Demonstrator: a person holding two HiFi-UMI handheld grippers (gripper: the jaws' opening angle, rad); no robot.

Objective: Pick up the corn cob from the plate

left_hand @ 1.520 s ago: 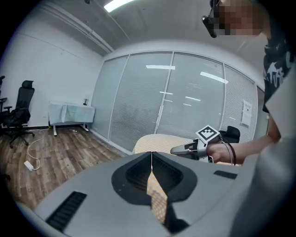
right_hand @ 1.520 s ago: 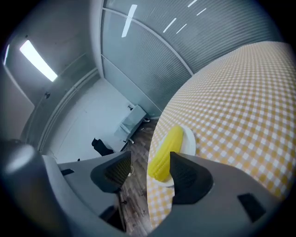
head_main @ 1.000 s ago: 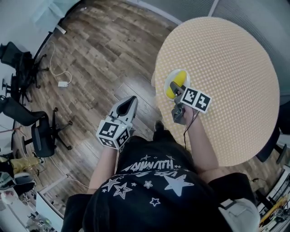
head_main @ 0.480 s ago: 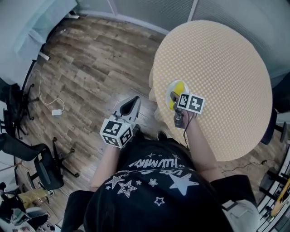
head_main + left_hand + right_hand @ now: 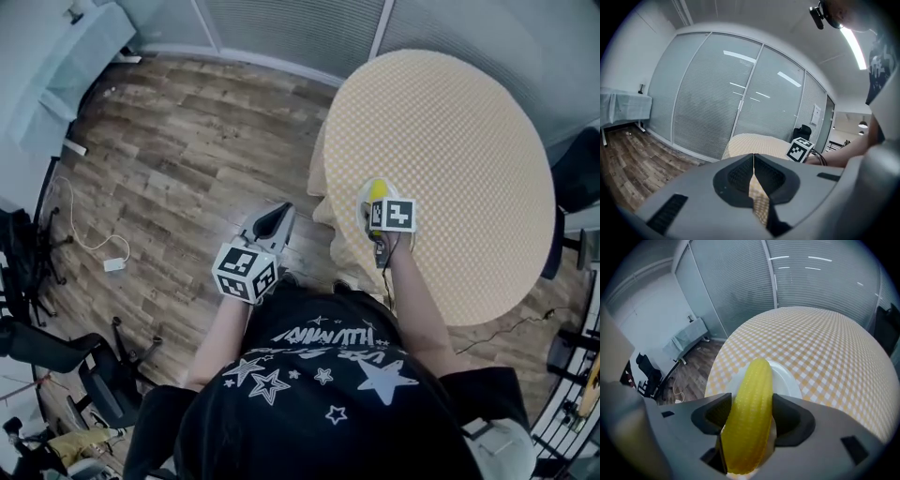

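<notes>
The right gripper (image 5: 375, 207) reaches out over the near edge of the round checkered table (image 5: 459, 141), the person's right forearm (image 5: 412, 300) stretched straight forward toward 12 o'clock. Its jaws pinch the yellow corn cob (image 5: 751, 404) about mid-length, one pad on either side. The cob points away along the jaws and its far tip lies over the white plate (image 5: 788, 379). Whether the cob clears the plate cannot be told. The marker cube (image 5: 395, 215) sits at 5 o'clock from the cob in the head view.

The left gripper (image 5: 275, 219) hangs off the table over the wood floor (image 5: 178, 141), at 9 o'clock from the right one and well apart from it. The left forearm (image 5: 220, 333) is bent in close to the body. Its jaws are pressed together with nothing between them, aimed toward 1 o'clock at the table's edge.
</notes>
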